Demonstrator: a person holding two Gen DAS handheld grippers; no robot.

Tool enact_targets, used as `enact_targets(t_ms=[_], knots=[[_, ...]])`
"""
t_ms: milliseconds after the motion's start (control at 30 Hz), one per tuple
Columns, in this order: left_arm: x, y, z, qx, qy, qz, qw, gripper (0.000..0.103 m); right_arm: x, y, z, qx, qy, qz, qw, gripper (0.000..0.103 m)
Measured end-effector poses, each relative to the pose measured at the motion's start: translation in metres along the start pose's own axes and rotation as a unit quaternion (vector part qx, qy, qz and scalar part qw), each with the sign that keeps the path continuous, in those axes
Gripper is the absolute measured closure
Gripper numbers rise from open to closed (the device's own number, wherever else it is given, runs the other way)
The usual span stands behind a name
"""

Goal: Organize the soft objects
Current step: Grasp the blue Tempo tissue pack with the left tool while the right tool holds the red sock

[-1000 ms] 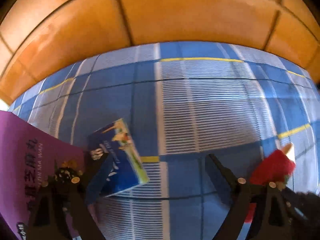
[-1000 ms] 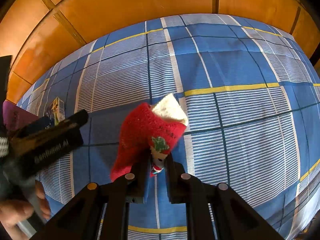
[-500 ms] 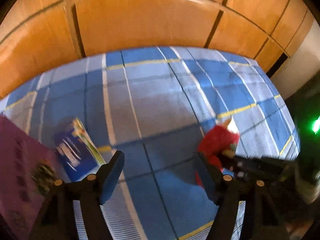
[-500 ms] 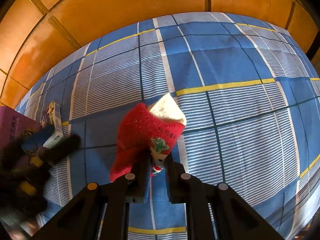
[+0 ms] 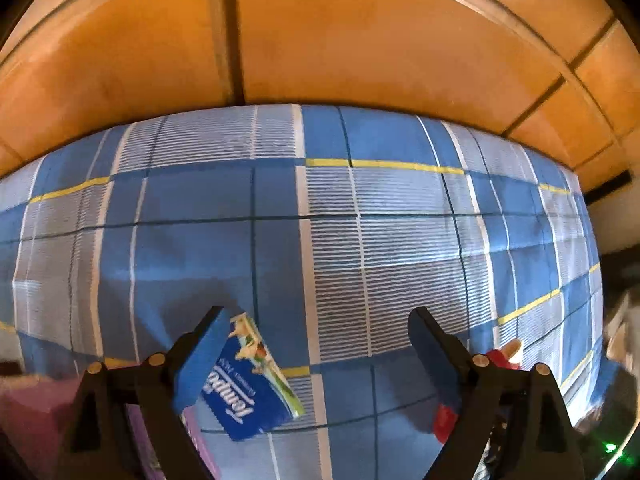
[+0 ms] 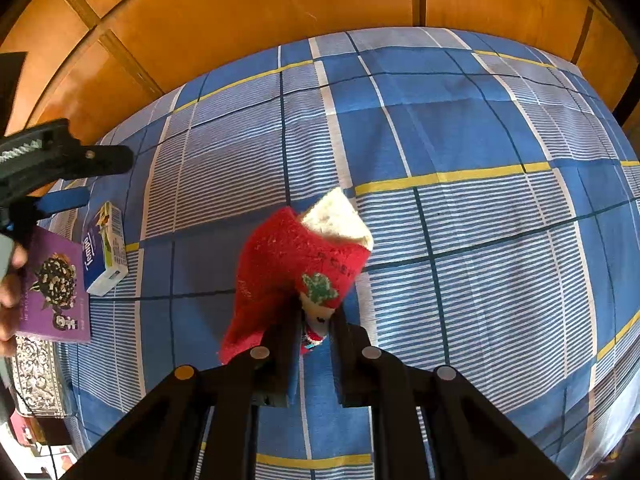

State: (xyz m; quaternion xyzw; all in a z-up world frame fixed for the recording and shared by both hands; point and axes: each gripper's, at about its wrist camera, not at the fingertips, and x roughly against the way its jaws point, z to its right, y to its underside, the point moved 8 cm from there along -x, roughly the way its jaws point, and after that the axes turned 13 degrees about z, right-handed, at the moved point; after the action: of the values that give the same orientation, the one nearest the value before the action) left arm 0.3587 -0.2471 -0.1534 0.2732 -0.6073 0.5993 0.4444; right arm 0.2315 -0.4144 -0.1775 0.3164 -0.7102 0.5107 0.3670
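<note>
At the far left of the right wrist view a purple box (image 6: 54, 288) printed with a dark flower cluster lies flat on the blue plaid bedcover (image 6: 460, 140); it is shut, so its contents cannot be told. Just right of it and touching its edge, a blue Tempo tissue pack (image 6: 102, 250) lies tilted, also sealed. Above these 2 items the left gripper (image 6: 80, 176) reaches in from the left, its 2 fingers apart with nothing between them. In the left wrist view the same gripper (image 5: 316, 344) stands wide open over the bedcover, and the tissue pack (image 5: 250, 384) shows just beside its left blue-padded finger, though contact cannot be told. Further right, near the middle of the right wrist view, the right gripper (image 6: 316, 328) is clamped on the red sock (image 6: 288, 264), lifting it above the bedcover. The sock is fuzzy red with a cream-white toe or heel patch at its far end, a green holly motif, dark lettering too small to read and a small white face-like figure pinched between the fingers; its loose end droops to the near left. In the left wrist view the sock (image 5: 500, 358) peeks out at the right behind the right finger. An orange wooden headboard (image 6: 280, 12) runs along the far side.
</note>
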Motion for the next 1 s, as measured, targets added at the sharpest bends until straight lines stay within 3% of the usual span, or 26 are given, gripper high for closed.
enact_targets(t_ms=[167,333,567,700,767,900,1000], knots=[[-0.022,0.013,0.005,-0.041,-0.013,-0.033,0.9985,0.011,0.002,-0.001,0.0,0.002,-0.001,0.003,1.0,0.091],[-0.022,0.024,0.014,-0.077,-0.007,-0.031,0.9965,0.007,0.003,-0.001,0.0,0.005,-0.001,0.005,1.0,0.091],[0.0,0.067,0.041,-0.107,0.059,-0.05,0.9912,0.007,0.004,0.0,0.001,0.002,0.003,0.005,1.0,0.092],[0.016,0.116,0.058,-0.109,0.123,-0.086,0.9826,0.008,0.003,0.0,0.005,-0.004,0.005,0.002,1.0,0.092],[0.023,0.14,0.06,-0.125,0.132,-0.089,0.9793,0.008,0.003,0.0,0.009,-0.011,0.006,0.003,1.0,0.092],[0.044,0.154,0.058,-0.151,0.131,-0.052,0.9784,0.011,0.004,0.0,0.014,-0.02,0.009,0.004,1.0,0.092],[0.059,0.13,0.058,-0.144,0.115,-0.01,0.9828,0.011,0.005,0.001,0.015,-0.021,0.009,0.005,1.0,0.092]])
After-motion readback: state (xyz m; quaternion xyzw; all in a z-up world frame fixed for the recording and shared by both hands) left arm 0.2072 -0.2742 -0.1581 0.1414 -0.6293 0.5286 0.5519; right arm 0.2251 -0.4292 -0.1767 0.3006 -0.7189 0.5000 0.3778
